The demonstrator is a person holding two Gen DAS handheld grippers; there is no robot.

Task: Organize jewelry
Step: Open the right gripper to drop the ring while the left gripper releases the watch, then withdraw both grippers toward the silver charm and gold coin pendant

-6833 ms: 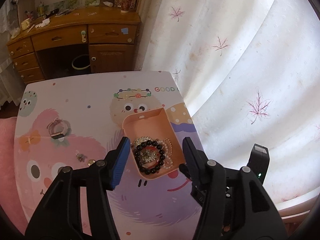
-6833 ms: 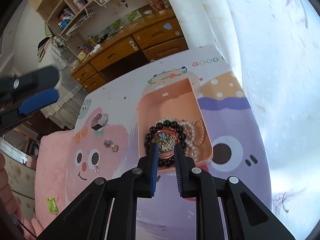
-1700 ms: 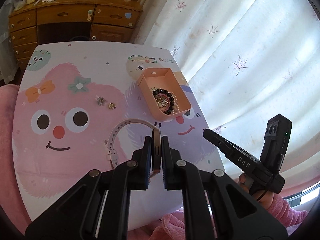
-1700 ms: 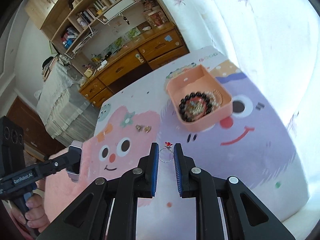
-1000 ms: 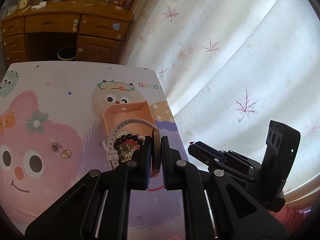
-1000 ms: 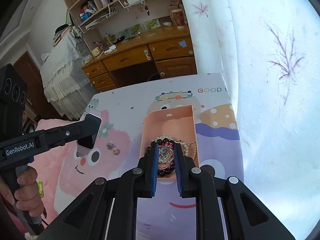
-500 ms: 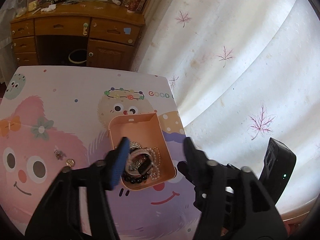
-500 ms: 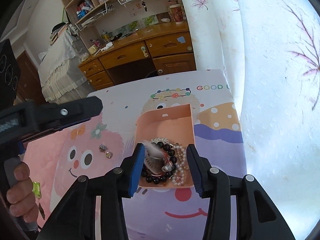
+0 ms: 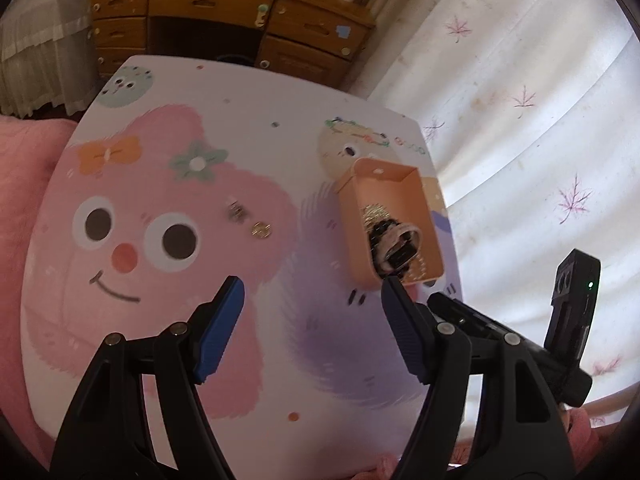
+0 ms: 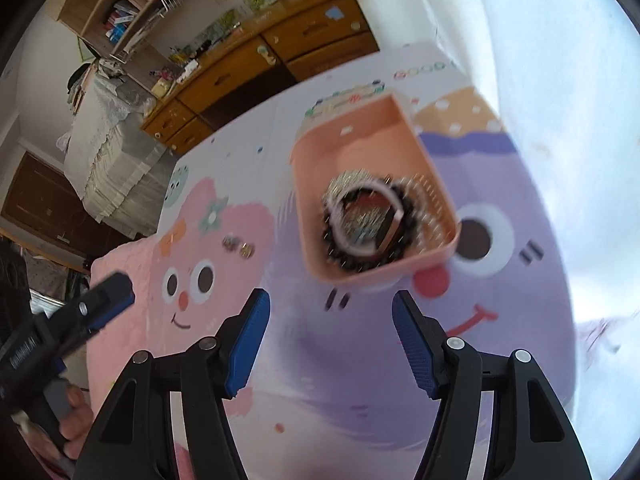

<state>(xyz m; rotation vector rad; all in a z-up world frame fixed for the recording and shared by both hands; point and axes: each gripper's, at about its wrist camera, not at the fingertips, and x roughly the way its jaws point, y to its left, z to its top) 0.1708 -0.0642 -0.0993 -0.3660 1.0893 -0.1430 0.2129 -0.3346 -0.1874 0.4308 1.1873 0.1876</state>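
Observation:
A peach box (image 9: pixel 394 168) stands at the right of the cartoon-print table (image 9: pixel 160 320). In it a pale-strapped watch (image 10: pixel 368 220) lies on a black bead bracelet (image 10: pixel 340 258) and pearls (image 10: pixel 434 216). I cannot make out a ring in the blur. Two small earrings (image 9: pixel 248 222) lie on the pink monster's face, left of the box. My left gripper (image 9: pixel 312 292) hangs over the table to the near left of the box, jaws opening, nothing between them. My right gripper (image 10: pixel 330 304) is just short of the box's near wall, jaws opening and empty.
A wooden desk with drawers (image 9: pixel 224 8) stands beyond the table's far edge. A white curtain (image 9: pixel 520 100) hangs close along the right side. Pink bedding (image 9: pixel 20 168) lies at the left. A hand (image 10: pixel 76 412) holds the left gripper's handle at the near left.
A second ago the left gripper was shut on the watch and the right on a ring. Both opened over the box, and the watch now lies in it. Both have drawn back, the left one leftward.

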